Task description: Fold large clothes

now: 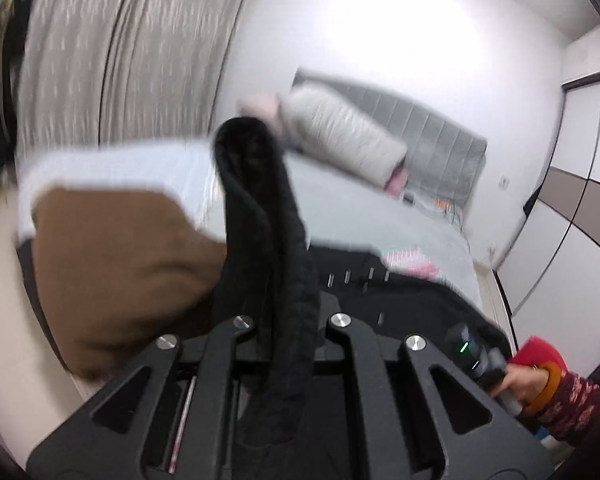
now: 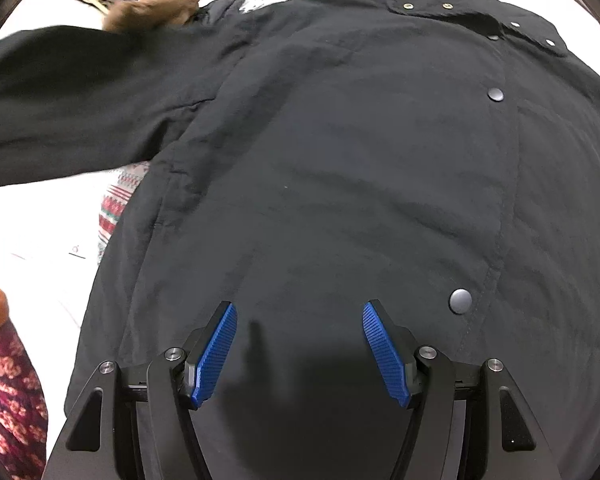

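Observation:
A large black jacket point(image 2: 340, 160) with metal snaps lies spread on the bed, one sleeve point(image 2: 80, 100) stretched out to the left. My right gripper point(image 2: 300, 344) hovers just above the jacket's lower front, its blue pads point(image 2: 216, 352) wide apart and empty. My left gripper point(image 1: 288, 320) is shut on a fold of black jacket fabric point(image 1: 260, 208), which stands up between its fingers and hides the tips. The jacket's body point(image 1: 400, 292) lies on the bed behind it.
A brown fur-like piece point(image 1: 120, 272) point(image 2: 156, 4) lies by the jacket's collar. A patterned red-and-white cloth point(image 2: 120, 200) lies under the jacket. The grey bed point(image 1: 380, 216) carries pillows point(image 1: 340, 136) by a headboard. Wardrobe doors point(image 1: 572, 200) stand at the right.

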A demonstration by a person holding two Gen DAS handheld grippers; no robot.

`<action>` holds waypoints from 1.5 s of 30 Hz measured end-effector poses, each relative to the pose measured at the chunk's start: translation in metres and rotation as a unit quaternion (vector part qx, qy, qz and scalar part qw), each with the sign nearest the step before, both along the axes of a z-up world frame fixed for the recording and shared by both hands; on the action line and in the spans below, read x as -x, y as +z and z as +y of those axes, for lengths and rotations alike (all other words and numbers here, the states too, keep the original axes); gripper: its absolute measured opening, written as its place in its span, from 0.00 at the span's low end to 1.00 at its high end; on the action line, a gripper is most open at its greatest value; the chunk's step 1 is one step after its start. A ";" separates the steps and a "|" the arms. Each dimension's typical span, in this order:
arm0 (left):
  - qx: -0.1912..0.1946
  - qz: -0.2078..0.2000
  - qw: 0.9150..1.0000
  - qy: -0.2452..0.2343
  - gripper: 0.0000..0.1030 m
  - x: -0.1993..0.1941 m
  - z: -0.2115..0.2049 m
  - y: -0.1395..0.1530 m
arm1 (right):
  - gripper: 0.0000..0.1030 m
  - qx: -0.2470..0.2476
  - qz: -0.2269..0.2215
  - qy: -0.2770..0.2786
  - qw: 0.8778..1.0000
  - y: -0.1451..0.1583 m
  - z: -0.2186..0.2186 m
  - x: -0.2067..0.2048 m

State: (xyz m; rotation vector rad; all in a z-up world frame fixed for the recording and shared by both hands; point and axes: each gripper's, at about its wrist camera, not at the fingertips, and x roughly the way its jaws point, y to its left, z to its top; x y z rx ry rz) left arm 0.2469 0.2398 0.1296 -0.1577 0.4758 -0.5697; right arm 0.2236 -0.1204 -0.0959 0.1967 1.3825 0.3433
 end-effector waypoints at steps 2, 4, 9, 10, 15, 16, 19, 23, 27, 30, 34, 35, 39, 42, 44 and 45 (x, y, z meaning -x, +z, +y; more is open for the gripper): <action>0.014 -0.025 0.999 0.044 0.09 0.006 0.022 0.016 | 0.65 -0.004 -0.003 -0.002 1.000 0.000 -0.001 0.002; 0.026 -0.019 0.996 0.087 0.09 0.003 0.052 0.015 | 0.65 -0.010 -0.005 -0.002 1.000 0.000 -0.002 0.004; -0.024 0.056 0.969 0.241 0.10 -0.042 0.137 -0.062 | 0.65 -0.016 -0.001 0.000 1.000 -0.006 -0.005 0.004; -0.030 0.084 0.963 0.254 0.11 -0.057 0.150 -0.087 | 0.65 -0.014 0.001 0.000 1.000 -0.008 -0.005 0.002; -0.051 0.146 0.931 0.331 0.36 -0.102 0.169 -0.156 | 0.65 0.000 -0.024 0.001 1.000 0.007 -0.004 0.002; -0.061 0.143 0.923 0.352 0.43 -0.101 0.164 -0.154 | 0.65 0.001 -0.031 -0.003 1.000 0.012 -0.008 0.005; -0.095 0.134 0.911 0.378 0.54 -0.097 0.149 -0.149 | 0.65 0.009 -0.051 -0.022 0.998 0.029 -0.034 0.016; -0.115 0.122 0.919 0.356 0.77 -0.089 0.125 -0.131 | 0.69 0.044 -0.060 -0.069 0.995 0.037 -0.088 0.031; -0.138 0.103 0.934 0.312 0.85 -0.058 0.086 -0.114 | 0.71 0.092 -0.051 -0.130 0.986 0.038 -0.160 0.052; -0.150 0.109 0.951 0.247 0.91 -0.038 0.049 -0.107 | 0.71 0.123 -0.043 -0.188 0.973 0.044 -0.221 0.071; -0.175 0.117 0.965 0.159 0.92 -0.024 -0.005 -0.109 | 0.71 0.140 -0.057 -0.284 0.947 0.067 -0.313 0.097; -0.184 0.115 0.965 0.147 0.92 -0.019 -0.019 -0.108 | 0.71 0.139 -0.062 -0.306 0.940 0.073 -0.337 0.102; -0.196 0.139 0.967 0.091 0.92 -0.018 -0.070 -0.117 | 0.71 0.168 -0.066 -0.347 0.920 0.080 -0.406 0.105; -0.208 0.161 0.964 0.048 0.92 -0.014 -0.113 -0.126 | 0.71 0.180 -0.060 -0.341 0.920 0.070 -0.440 0.093; -0.223 0.169 0.960 0.025 0.92 -0.010 -0.145 -0.133 | 0.71 0.168 -0.055 -0.330 0.927 0.059 -0.455 0.080; -0.228 0.170 0.958 0.017 0.92 -0.009 -0.154 -0.136 | 0.71 0.161 -0.056 -0.322 0.931 0.052 -0.458 0.073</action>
